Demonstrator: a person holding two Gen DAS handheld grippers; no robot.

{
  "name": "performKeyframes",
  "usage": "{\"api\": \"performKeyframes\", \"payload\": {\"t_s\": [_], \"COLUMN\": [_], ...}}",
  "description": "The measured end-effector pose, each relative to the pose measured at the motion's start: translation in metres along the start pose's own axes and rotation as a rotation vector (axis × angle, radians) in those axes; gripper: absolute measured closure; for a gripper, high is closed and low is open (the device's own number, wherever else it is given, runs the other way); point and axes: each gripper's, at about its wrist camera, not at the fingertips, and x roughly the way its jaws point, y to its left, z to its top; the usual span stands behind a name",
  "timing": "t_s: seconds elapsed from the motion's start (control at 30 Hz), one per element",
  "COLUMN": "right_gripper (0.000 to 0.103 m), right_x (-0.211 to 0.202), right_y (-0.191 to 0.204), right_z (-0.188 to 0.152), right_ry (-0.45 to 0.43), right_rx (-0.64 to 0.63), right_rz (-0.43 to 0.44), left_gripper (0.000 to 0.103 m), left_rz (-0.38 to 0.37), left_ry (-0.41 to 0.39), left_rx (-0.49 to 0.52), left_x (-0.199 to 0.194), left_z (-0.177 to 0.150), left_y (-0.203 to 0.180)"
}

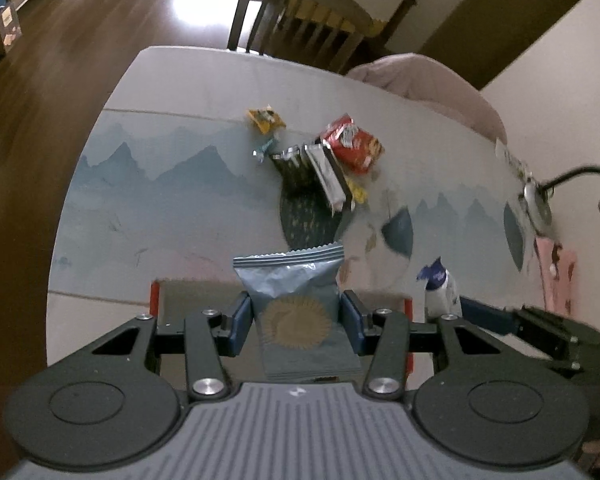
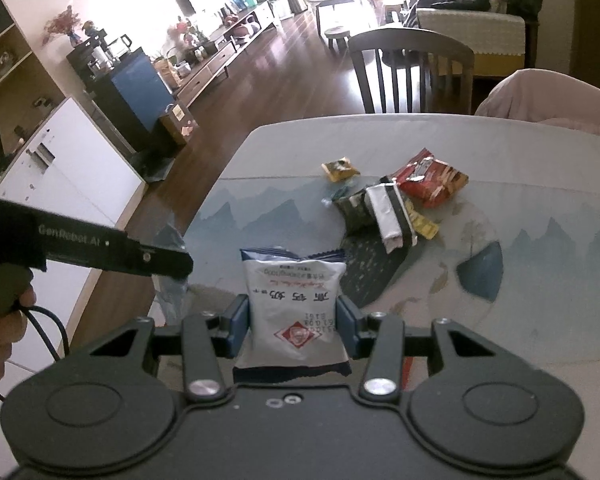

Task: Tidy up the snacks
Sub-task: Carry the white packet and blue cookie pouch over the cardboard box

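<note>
left gripper (image 1: pixel 296 322) clamped on grey-blue packet (image 1: pixel 296 300), jaws part-way in, packet upright, long axis along fingers

right gripper (image 2: pixel 294 326) likewise pinching white packet (image 2: pixel 294 304), blue seal edge pointing away

both packets held off table (image 2: pixel 540 152)

remaining snack pile (image 1: pixel 328 160) lies straight ahead, well apart, slightly right; neither hand clearly nearer

red frame (image 1: pixel 155 300) of unclear thing directly beneath left gripper, likely drop spot

Glossy foil packet (image 1: pixel 296 292); smooth printed desk (image 1: pixel 160 200) cover; polished wood floor (image 1: pixel 80 40); matt black plastic gripper (image 2: pixel 294 326) arms.
</note>
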Motion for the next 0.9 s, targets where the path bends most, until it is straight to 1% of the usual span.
{"api": "performKeyframes", "payload": {"t_s": [0.13,0.27,0.63,0.8,0.9], "right_gripper": [0.058,0.058,0.058,0.058,0.058], "right_x": [-0.001,0.005,0.031,0.042,0.05], "right_y": [0.009,0.016,0.025,0.03,0.032], "right_z": [-0.015,-0.032,-0.08,-0.096,-0.106], "right_ry": [0.012,0.038,0.138,0.166,0.179], "right_rx": [-0.008,-0.017,-0.013,-0.026,-0.027], "right_rz": [0.006,0.003,0.001,-0.034,-0.062], "left_gripper": [0.056,0.056,0.056,0.056,0.056], "left_rz": [0.03,0.056,0.121,0.155,0.166], "left_ry": [0.041,0.09,0.202,0.234,0.239], "left_rx": [0.054,0.088,0.144,0.165,0.174], "left_x": [0.004,0.014,0.048,0.065,0.074], "left_z": [-0.02,-0.038,-0.079,-0.093,-0.1], "left_y": [-0.001,0.002,0.014,0.014,0.013]}}
